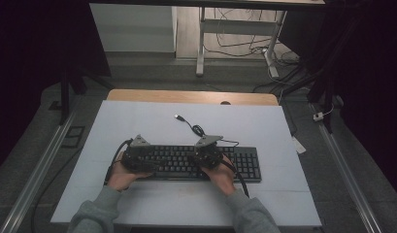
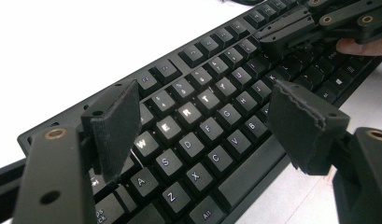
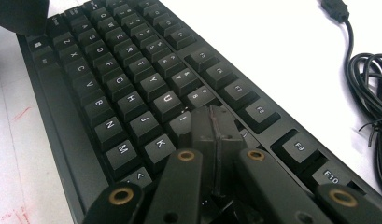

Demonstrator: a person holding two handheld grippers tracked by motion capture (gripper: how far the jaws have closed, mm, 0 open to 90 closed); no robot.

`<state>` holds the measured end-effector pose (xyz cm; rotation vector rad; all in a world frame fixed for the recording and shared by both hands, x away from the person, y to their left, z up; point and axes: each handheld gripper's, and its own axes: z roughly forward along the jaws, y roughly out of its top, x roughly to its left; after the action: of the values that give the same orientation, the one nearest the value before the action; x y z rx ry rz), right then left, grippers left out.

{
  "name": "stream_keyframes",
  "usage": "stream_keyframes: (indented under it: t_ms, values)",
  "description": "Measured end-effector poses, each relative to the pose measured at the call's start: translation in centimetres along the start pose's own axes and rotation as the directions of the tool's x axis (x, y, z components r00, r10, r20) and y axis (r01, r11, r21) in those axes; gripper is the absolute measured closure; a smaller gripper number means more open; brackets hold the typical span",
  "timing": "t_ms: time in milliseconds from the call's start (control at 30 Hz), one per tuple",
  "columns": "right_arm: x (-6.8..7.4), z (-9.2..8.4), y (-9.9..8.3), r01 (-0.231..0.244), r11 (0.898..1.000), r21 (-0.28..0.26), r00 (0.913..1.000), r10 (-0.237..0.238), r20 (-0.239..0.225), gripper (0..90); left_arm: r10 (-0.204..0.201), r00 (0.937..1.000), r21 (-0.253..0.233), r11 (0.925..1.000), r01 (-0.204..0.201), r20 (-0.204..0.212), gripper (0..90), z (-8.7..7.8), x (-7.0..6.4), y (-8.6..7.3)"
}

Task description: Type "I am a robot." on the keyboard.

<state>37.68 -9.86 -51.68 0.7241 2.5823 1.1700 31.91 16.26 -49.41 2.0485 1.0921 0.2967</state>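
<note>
Presently the keyboard [image 1: 186, 162] lies flat on the white tabletop [image 1: 138, 121] (cable coiled behind), left tongs [image 2: 198, 121] spread wide and empty above its letter keys, right tongs [image 3: 215, 126] pinched closed, evidently to press one key.

Left tongs [image 2: 202, 126] agape, right tongs [image 3: 212, 123] closed

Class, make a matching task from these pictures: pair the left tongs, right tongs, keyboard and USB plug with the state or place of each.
1 left tongs
2 right tongs
3 keyboard
4 USB plug

a lies loose on the white mat, behind the keyboard
b jaws closed together over the keys
c jaws wide apart over the keys
d lies flat under both tongs

Pairs: 1-c, 2-b, 3-d, 4-a
</note>
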Motion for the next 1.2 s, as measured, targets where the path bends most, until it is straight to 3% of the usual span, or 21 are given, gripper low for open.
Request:
stream_keyframes:
  t_ms: [167, 400, 833, 1200]
  values:
    - [0.0, 0.0, 0.0, 0.003, 1.000, 0.003, 1.0000, -0.003, 0.004, 89.6, 0.001, 1.0000, 0.000, 1.0000, -0.001, 0.000, 26.1, 0.0, 0.0, 0.0]
    - [0.0, -1.2, 0.2, 0.000, 0.999, -0.052, 1.0000, 0.000, 0.001, 89.4, -0.002, 1.0000, -0.004, 1.0000, 0.002, -0.001, 26.1, -0.1, 0.1, 0.0]
    - [-0.9, -4.4, -1.7, -0.028, 0.997, -0.074, 0.9994, 0.029, 0.016, 55.1, -0.006, 1.0000, -0.007, 1.0000, 0.006, 0.004, 26.1, -0.2, 0.2, 0.0]
    - [-1.6, -6.8, -3.7, -0.035, 0.997, -0.075, 0.9989, 0.037, 0.028, 46.2, -0.030, 0.9995, -0.016, 0.9994, 0.030, 0.008, 26.1, -0.3, 0.4, 0.0]
